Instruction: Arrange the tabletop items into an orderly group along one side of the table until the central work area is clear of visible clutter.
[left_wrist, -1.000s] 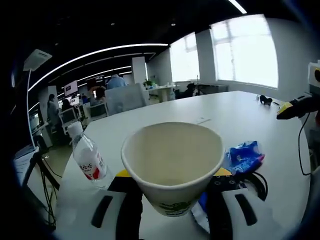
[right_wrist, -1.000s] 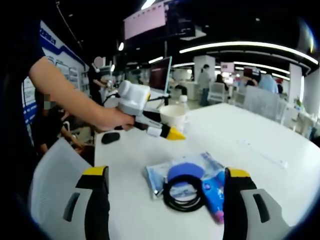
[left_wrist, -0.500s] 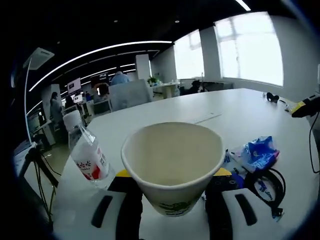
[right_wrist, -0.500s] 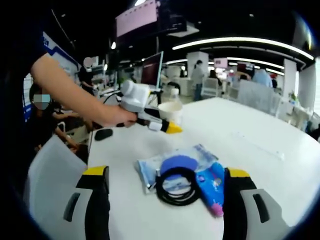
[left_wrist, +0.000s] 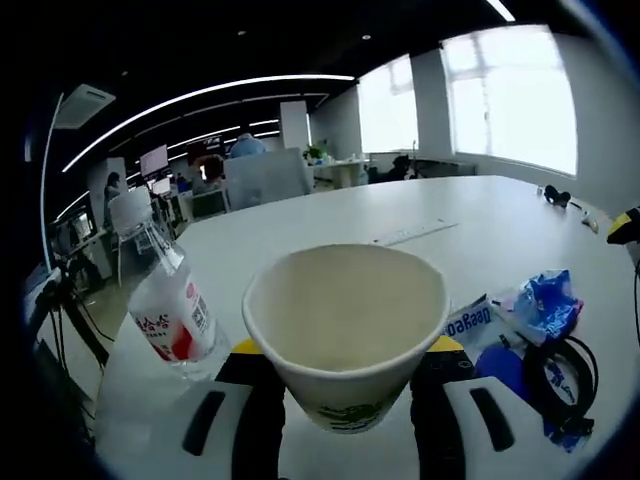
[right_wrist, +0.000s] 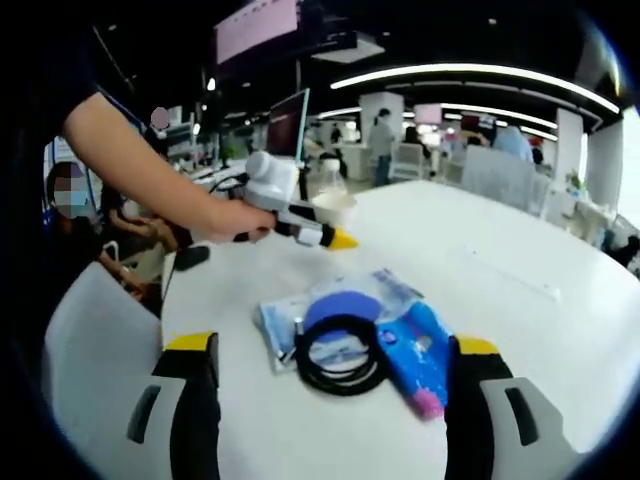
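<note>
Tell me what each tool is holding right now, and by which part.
The left tool clamps the paper cup by its lower sides. The right tool is open, holding nothing; the black cable coil lies between its jaws.

Each tool (right_wrist: 330, 400) has black jaws capped yellow; the left tool (right_wrist: 300, 215) has a white body.

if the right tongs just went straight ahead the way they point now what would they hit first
Most likely the coiled black cable, which lies on the clear packet right ahead between the open right tongs, with the blue wrapper beside it. Depth is unclear, and if they travel above the table they could pass over it.
</note>
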